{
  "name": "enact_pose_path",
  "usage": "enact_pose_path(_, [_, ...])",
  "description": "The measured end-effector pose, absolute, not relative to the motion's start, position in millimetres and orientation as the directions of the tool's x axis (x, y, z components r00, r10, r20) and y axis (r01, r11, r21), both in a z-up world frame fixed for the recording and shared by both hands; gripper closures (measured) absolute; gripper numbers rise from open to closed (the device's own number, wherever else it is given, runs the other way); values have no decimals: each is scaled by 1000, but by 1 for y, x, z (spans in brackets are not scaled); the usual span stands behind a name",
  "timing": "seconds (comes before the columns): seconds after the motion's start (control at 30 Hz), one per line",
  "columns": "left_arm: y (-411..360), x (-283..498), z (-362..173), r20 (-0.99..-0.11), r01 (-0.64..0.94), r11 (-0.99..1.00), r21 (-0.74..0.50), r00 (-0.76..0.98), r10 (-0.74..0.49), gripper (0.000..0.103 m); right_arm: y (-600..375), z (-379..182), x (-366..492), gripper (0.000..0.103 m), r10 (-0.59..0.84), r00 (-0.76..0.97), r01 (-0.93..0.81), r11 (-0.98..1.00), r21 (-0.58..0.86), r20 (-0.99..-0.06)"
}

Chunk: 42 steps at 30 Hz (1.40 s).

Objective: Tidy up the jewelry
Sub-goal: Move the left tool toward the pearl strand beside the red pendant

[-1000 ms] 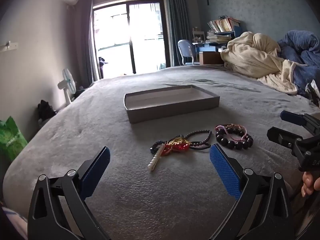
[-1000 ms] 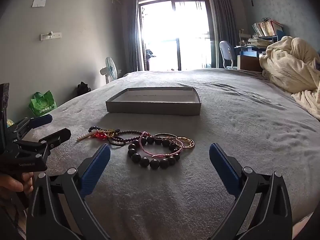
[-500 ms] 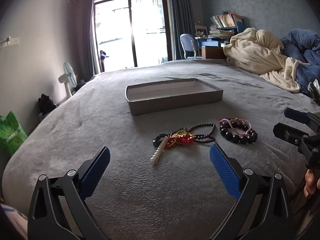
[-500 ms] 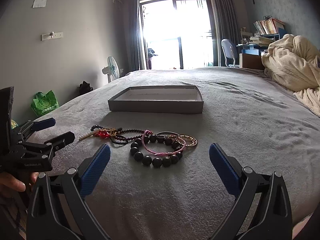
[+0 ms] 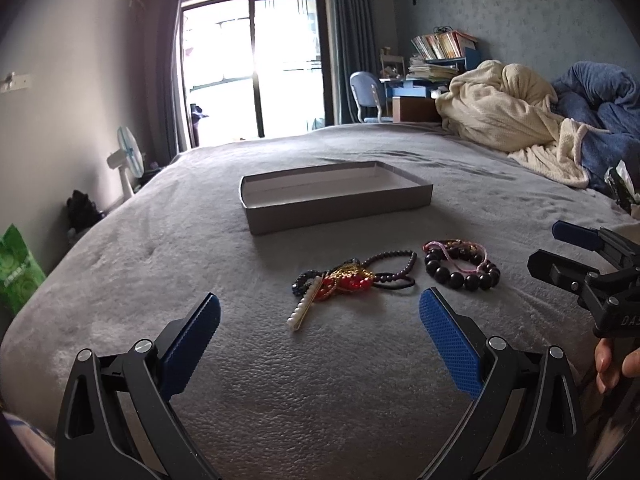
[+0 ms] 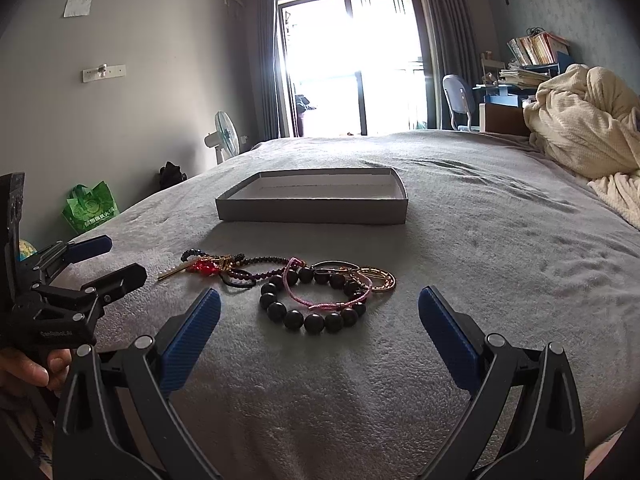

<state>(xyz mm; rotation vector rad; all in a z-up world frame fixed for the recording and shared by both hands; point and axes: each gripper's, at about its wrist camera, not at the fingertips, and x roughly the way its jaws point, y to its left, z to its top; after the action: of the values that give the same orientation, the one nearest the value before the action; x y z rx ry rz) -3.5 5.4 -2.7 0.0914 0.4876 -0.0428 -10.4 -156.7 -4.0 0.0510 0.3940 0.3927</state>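
A grey blanket (image 5: 200,248) is spread over the bed, and on it the items are laid out as follows. A shallow grey cardboard tray (image 5: 336,210), open at the top with a pale inside, is set toward the middle of the bed, beyond the jewelry; nothing is seen lying in it. Nearer the cameras, a tangled cluster (image 5: 352,278) is found, made up of a red and gold ornament, a strand of small dark beads, a thin black loop and a short bar of white pearls (image 5: 305,307) angled toward the left side. Just beside this cluster, to its right, a bracelet of large dark round beads (image 6: 312,308) is placed, with a pink cord bracelet (image 6: 320,298) draped across it and a gold bangle (image 6: 380,278) touching its far edge. All the jewelry is outside the tray, on the blanket. The left gripper (image 5: 320,332) is held low above the blanket with its blue-padded jaws spread wide, nothing between them, the tangled cluster lying just ahead of it. The right gripper (image 6: 320,328) is held likewise, jaws wide apart and empty, with the large-bead bracelet directly ahead between its fingers. A cream blanket (image 5: 500,120) is heaped at the far right of the bed. A standing fan (image 6: 224,136) is seen by the left wall, and a green bag (image 6: 90,208) on the floor.
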Motion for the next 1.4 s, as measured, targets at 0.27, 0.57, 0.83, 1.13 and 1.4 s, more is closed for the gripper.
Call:
enact_pose_path(0.27, [6, -3, -3, -475, 61, 995, 83, 880, -14, 4, -157, -5, -9, 5, 378, 850, -359, 926, 121, -367])
enact_pose_path(0.57, [6, -2, -5, -486, 65, 994, 85, 874, -16, 4, -156, -6, -9, 5, 378, 849, -360, 925, 120, -369])
enact_pose_path(0.83, [8, -2, -5, -487, 64, 995, 81, 873, -16, 4, -156, -7, -9, 5, 376, 848, -360, 926, 117, -372])
enact_pose_path(1.13, [8, 0, -8, -493, 61, 995, 78, 870, -15, 4, -155, -8, -8, 5, 374, 847, -358, 927, 114, -378])
enact_pose_path(1.4, [16, 12, -11, -522, 33, 998, 44, 853, -6, 4, -153, -15, 1, 5, 380, 822, -362, 924, 125, -424])
